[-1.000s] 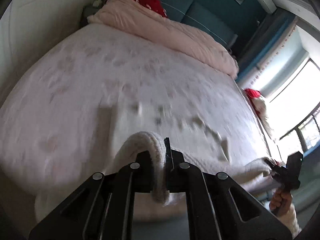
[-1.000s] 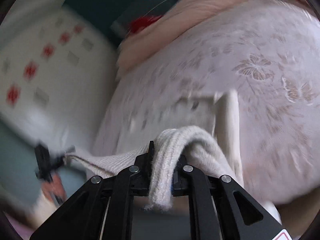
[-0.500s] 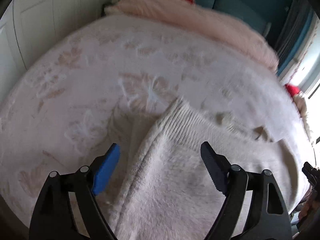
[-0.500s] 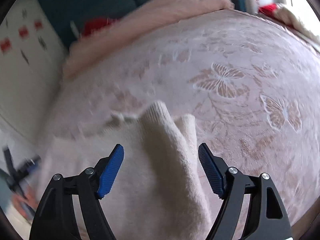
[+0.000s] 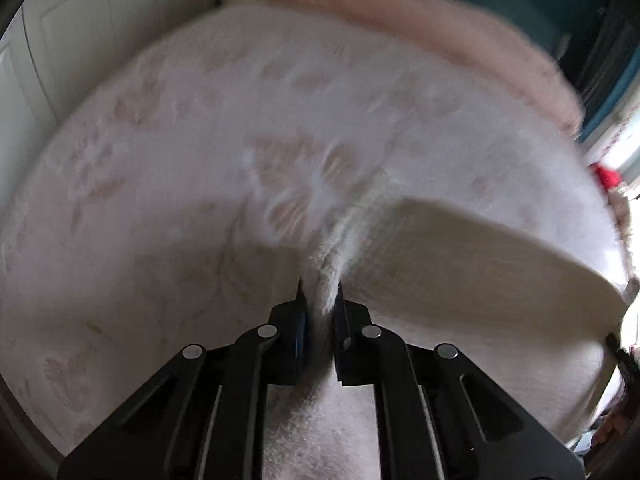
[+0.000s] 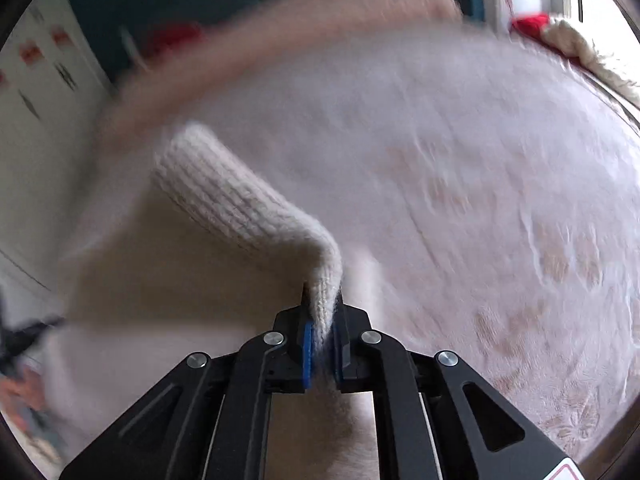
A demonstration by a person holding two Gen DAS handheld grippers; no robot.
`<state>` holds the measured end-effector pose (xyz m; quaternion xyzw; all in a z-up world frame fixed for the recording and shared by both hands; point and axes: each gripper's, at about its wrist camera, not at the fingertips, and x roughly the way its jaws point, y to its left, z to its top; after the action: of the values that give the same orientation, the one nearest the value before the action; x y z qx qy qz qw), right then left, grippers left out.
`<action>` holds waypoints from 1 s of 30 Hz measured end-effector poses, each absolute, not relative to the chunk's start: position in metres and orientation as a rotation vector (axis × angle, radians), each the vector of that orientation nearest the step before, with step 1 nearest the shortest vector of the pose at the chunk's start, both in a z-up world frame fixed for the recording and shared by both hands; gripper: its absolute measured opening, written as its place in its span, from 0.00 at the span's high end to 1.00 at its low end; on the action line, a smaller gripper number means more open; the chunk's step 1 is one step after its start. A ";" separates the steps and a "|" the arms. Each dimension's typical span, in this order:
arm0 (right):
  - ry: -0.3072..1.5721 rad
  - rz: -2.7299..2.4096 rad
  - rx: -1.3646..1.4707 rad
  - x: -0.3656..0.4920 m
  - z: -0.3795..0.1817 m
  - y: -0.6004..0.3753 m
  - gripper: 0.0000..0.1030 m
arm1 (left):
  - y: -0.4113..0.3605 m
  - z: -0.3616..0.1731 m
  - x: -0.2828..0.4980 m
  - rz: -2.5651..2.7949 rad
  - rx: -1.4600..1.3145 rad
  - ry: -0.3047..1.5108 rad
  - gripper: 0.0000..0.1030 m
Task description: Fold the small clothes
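Observation:
A cream knitted sweater (image 5: 460,276) lies on the pink embroidered bedspread (image 5: 168,184). My left gripper (image 5: 320,300) is shut on a fluffy edge of the sweater, and the cloth stretches off to the right, lifted off the bed. My right gripper (image 6: 323,304) is shut on the ribbed part of the sweater (image 6: 240,208), which rises up and left from the jaws. The other gripper shows blurred at the left edge of the right wrist view (image 6: 20,340) and at the right edge of the left wrist view (image 5: 624,360).
A rolled pink duvet (image 5: 400,28) lies along the bed's far side, also in the right wrist view (image 6: 280,32). A white wardrobe (image 5: 60,48) stands on the left. A red and cream item (image 6: 560,36) sits at the bed's right edge by the window.
Half a second ago both grippers were open above the flat sweater. Both have now shut on its edges and lifted them. The views are blurred by motion.

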<state>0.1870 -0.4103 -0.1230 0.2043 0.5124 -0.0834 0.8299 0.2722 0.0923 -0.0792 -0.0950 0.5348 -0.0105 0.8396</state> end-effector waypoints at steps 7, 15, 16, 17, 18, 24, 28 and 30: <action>0.858 -0.153 0.448 0.157 -0.046 -0.396 0.74 | 0.076 -0.042 0.244 -0.043 -0.157 1.021 0.75; 1.063 -0.001 0.312 0.236 -0.107 -0.315 0.80 | 0.021 -0.067 0.285 -0.058 -0.111 1.059 0.61; 1.107 -0.032 0.324 0.247 -0.124 -0.321 0.86 | 0.024 -0.081 0.293 -0.018 -0.100 1.074 0.61; 1.105 -0.031 0.342 0.250 -0.126 -0.322 0.88 | 0.028 -0.094 0.300 0.014 -0.101 1.096 0.61; 1.088 -0.045 0.372 0.252 -0.120 -0.326 0.89 | 0.035 -0.100 0.299 0.013 -0.123 1.102 0.59; 0.987 -0.090 0.368 0.223 -0.096 -0.347 0.78 | 0.073 -0.080 0.294 -0.038 -0.256 1.020 0.55; 0.974 -0.127 0.376 0.173 -0.092 -0.364 0.80 | 0.102 -0.051 0.252 -0.077 -0.288 0.957 0.42; 0.914 -0.145 0.357 0.134 -0.069 -0.365 0.76 | 0.120 -0.040 0.219 -0.077 -0.283 0.951 0.37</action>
<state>0.1342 -0.3651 -0.0692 0.1714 0.4386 -0.0694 0.8795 0.2189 0.1205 -0.0401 -0.1355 0.4562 -0.0369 0.8787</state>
